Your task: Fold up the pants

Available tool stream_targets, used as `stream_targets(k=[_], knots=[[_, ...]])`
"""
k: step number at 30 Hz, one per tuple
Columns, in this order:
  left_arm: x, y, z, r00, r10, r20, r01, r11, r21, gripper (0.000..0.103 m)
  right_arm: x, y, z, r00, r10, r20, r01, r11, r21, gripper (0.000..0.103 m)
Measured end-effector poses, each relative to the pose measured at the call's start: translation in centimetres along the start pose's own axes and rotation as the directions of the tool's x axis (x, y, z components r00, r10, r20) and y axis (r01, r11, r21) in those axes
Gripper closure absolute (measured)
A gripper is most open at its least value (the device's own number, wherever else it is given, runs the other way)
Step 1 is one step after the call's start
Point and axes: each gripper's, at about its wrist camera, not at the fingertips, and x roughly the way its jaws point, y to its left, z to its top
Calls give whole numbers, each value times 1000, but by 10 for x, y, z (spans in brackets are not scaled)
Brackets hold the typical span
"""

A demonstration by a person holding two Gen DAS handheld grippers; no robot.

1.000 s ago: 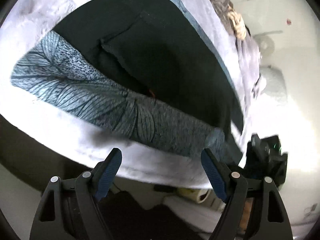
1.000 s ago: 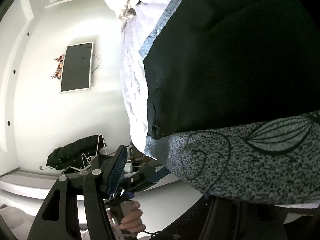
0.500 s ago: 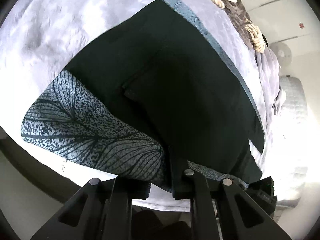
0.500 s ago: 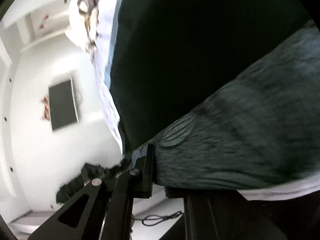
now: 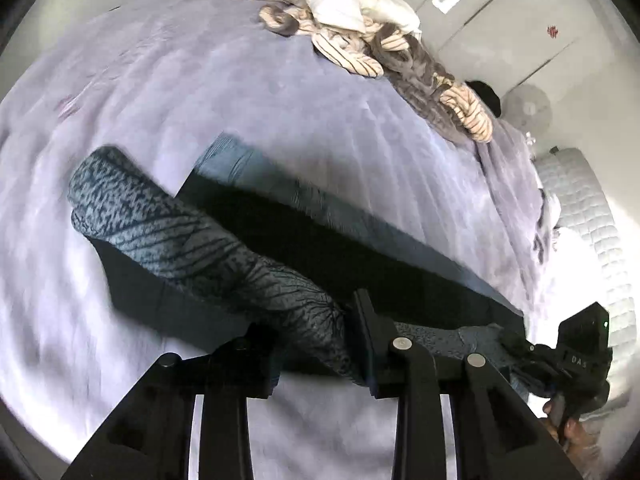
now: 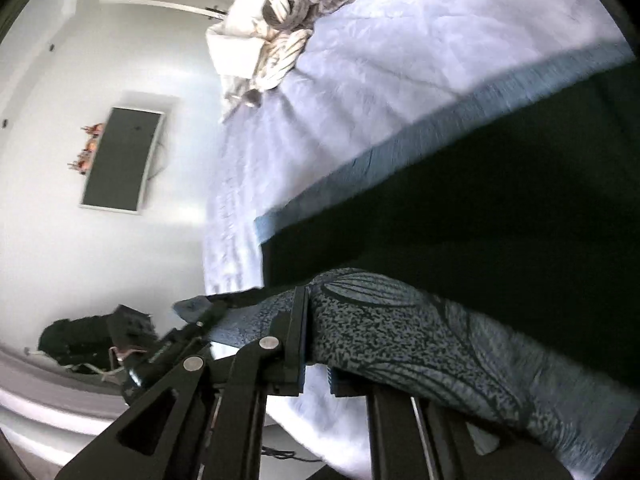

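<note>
The pants (image 5: pixel 328 256) are black with a grey leaf-patterned band (image 5: pixel 192 248) along the near edge and a blue-grey strip on the far edge. They lie on a lilac bed cover (image 5: pixel 200 92). My left gripper (image 5: pixel 316 344) is shut on the patterned band and holds it lifted off the bed. My right gripper (image 6: pixel 316 356) is shut on the same band (image 6: pixel 420 340) further along; the black pants (image 6: pixel 500 216) stretch away behind it. The right gripper also shows in the left wrist view (image 5: pixel 568 360) at the right.
A heap of striped and grey clothes with a white pillow (image 5: pixel 360 28) lies at the far side of the bed. A quilted white cover (image 5: pixel 592 216) lies at the right. A wall screen (image 6: pixel 120 160) and a dark bag (image 6: pixel 76 344) lie beyond the bed edge.
Both grippers have closed on the patterned band, lifted it off the bed and carried it forward over the black part of the pants.
</note>
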Motion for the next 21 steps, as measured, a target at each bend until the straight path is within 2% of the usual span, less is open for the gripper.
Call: stream_targets(k=[2,5,8,11,12,13,14,15,17,18,19,21], knots=[[31,-3,24,999,40,-13,-40,998,46,70,22,-11,32,999,-29,-15,29,999,12,94],[77,-1,47,994,97,-57,-92,992,89,70,57,-30,59,997,-79,-26,80,996,29,92],[112,12,59,991,95,-97,-87,993,79,70,89,-53,75,991,-131,-24,132,988,73,91],[116,15,65,990,72,-121,-64,995,71,70,102,-58,81,987,-159,-19,160,984,76,82],[109,13,65,990,65,-126,-56,996,75,70,102,-54,80,986,-164,-19,165,984,68,73],[98,11,65,991,65,-116,-56,995,86,70,102,-49,78,987,-160,-22,161,986,54,54],[87,10,66,993,72,-96,-62,993,98,67,99,-41,76,989,-144,-23,144,989,41,42],[76,10,66,994,78,-74,-70,992,109,50,93,-31,70,990,-137,-28,138,990,28,28],[52,10,65,996,92,-11,-90,987,132,37,86,-14,61,993,-116,-22,116,993,0,27],[49,10,65,996,94,-4,-92,985,149,37,84,-7,55,995,-98,-16,98,995,-18,31],[52,7,66,995,97,-19,-92,980,175,37,83,0,50,996,-87,-12,87,996,-35,46],[74,1,64,988,147,-55,-130,963,235,37,92,9,46,994,-101,-30,99,993,-62,65]])
